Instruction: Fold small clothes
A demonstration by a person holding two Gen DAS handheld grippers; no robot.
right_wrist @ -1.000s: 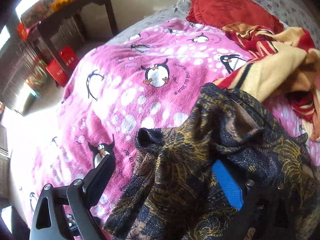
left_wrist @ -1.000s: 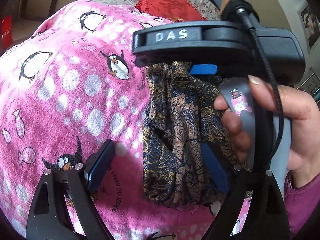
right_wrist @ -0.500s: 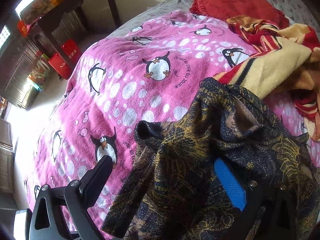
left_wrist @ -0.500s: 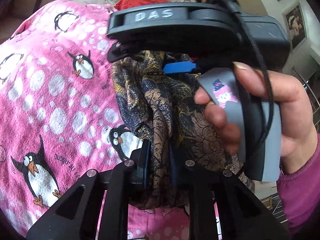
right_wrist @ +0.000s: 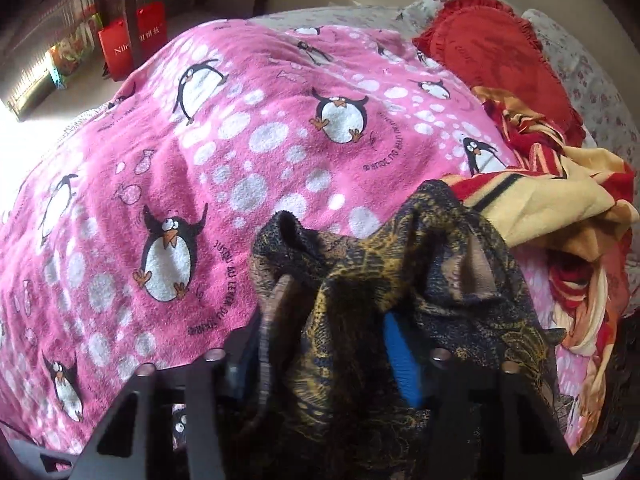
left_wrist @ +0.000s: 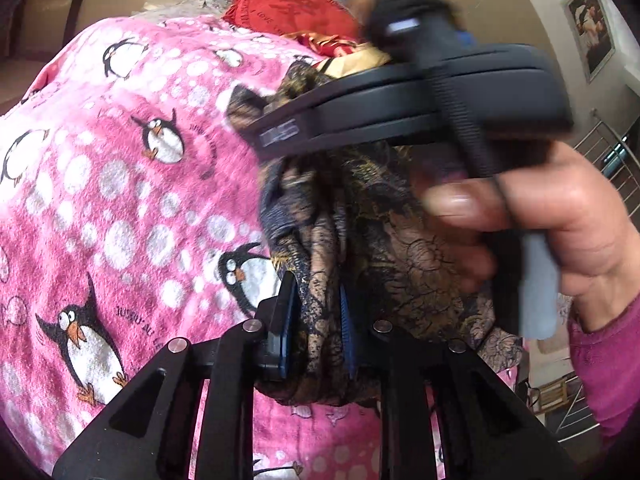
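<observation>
Penguin blanket point(right_wrist: 248, 152): pink fleece spread over the bed, the folding surface, lying left of the cloth.
Left tongs point(left_wrist: 316, 320): clamped on a bunched fold of the dark gold-patterned garment point(left_wrist: 360, 248).
Garment: held up off the blanket between both tools; it looks thin, light and limp, likely to sag and bunch, so a hem or corner seems the better hold than the middle.
Right tongs point(right_wrist: 332, 344): closed on the same garment point(right_wrist: 360, 280), cloth draped over them.
Right hand point(left_wrist: 560, 220): grips its tool close above, crowding the left tongs.
Red-and-cream cloth point(right_wrist: 560, 208): heaped just right, touching the garment; it may tangle.
Red cushion point(right_wrist: 500, 52): beyond, well apart.
</observation>
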